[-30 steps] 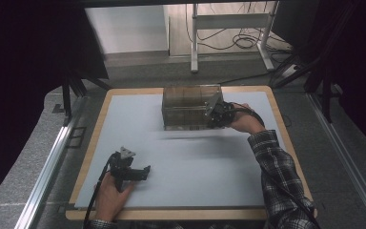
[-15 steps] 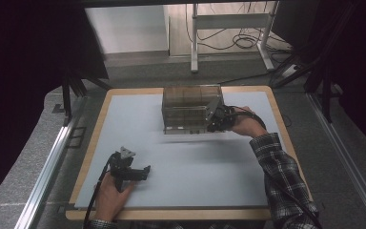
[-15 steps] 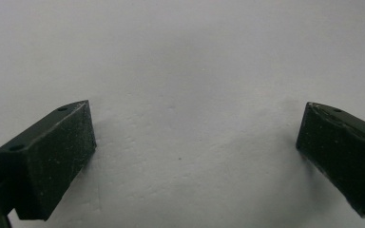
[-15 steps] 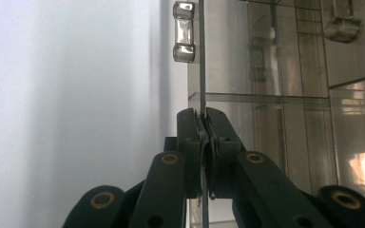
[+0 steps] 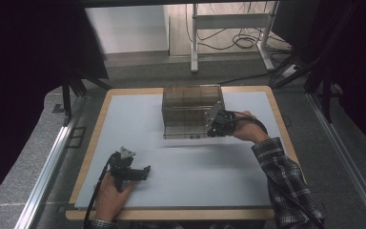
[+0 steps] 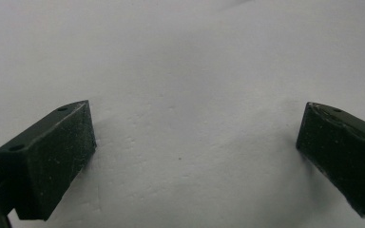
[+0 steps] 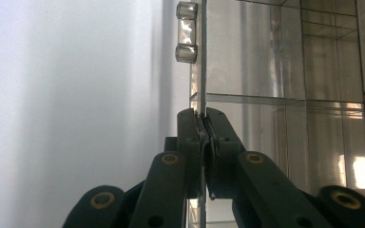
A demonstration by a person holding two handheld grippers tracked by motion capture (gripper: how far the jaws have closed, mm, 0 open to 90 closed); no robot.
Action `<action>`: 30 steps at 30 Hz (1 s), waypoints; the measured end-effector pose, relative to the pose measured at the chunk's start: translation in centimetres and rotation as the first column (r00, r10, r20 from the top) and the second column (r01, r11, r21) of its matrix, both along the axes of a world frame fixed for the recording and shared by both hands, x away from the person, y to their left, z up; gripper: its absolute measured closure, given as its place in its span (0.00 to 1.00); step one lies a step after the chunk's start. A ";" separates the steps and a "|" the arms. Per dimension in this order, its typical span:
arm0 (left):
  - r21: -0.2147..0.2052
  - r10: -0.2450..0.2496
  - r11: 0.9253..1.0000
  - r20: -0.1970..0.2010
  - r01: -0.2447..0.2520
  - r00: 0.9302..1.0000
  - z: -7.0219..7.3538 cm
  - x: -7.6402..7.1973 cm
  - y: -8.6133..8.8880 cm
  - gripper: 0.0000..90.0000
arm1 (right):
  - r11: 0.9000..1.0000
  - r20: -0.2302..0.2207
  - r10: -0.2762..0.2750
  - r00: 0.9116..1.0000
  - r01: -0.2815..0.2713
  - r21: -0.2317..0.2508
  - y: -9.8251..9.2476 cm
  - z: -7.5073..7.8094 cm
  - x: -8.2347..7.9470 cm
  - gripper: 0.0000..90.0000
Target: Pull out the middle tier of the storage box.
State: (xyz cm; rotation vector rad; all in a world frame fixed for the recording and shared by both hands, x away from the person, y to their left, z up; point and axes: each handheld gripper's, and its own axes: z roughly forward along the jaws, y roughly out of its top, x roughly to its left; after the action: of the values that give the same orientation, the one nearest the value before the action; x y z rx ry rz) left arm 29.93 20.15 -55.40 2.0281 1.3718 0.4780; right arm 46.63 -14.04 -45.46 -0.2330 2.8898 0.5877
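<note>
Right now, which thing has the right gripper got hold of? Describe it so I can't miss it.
On the white mat covering the wood-edged table, look to the far middle. There stands a clear smoky plastic box with inner dividers, the right gripper pinching the thin edge of its wall. It is the one see-through thing on the mat.

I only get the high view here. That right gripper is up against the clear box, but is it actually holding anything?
Observer: Yes. In the right gripper view, the right gripper is clamped shut on a thin clear panel of the box, edge-on between its jaws.
Operator: Anything on that panel?
Observer: A small clear hinge-like piece sits on its edge, above the grip.
Operator: And the left gripper, is it holding something?
Observer: No. The left gripper has its jaws wide apart over the bare white mat, nothing between them.
</note>
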 end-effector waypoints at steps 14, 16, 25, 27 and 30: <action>0.000 0.000 1.000 0.000 0.000 1.000 0.0 0.0 0.0 0.00 | 1.000 0.014 0.005 1.000 -0.005 -0.002 -0.1 -0.7 -0.7 0.92; 0.000 0.000 1.000 0.000 0.000 1.000 0.0 0.0 0.0 0.00 | 1.000 0.016 0.000 1.000 0.000 0.003 -0.1 -0.6 -0.8 0.90; 0.000 0.000 1.000 0.000 0.000 1.000 0.0 0.0 0.0 0.00 | 0.998 0.018 -0.029 0.999 0.028 0.051 -0.5 0.2 -1.3 0.83; 0.000 0.000 1.000 0.000 0.000 1.000 0.0 0.0 0.0 0.00 | 0.997 0.020 -0.037 0.999 0.036 0.062 -0.6 0.4 -1.5 0.81; 0.000 0.000 1.000 0.000 0.000 1.000 0.0 0.0 0.0 0.00 | 0.996 0.014 -0.053 0.999 0.052 0.077 -0.8 0.5 -1.8 0.77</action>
State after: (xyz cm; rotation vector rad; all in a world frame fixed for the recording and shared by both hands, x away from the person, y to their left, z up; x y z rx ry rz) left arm 29.93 20.15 -55.41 2.0276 1.3722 0.4781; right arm 44.83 -14.86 -44.99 -0.1500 2.8417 0.6831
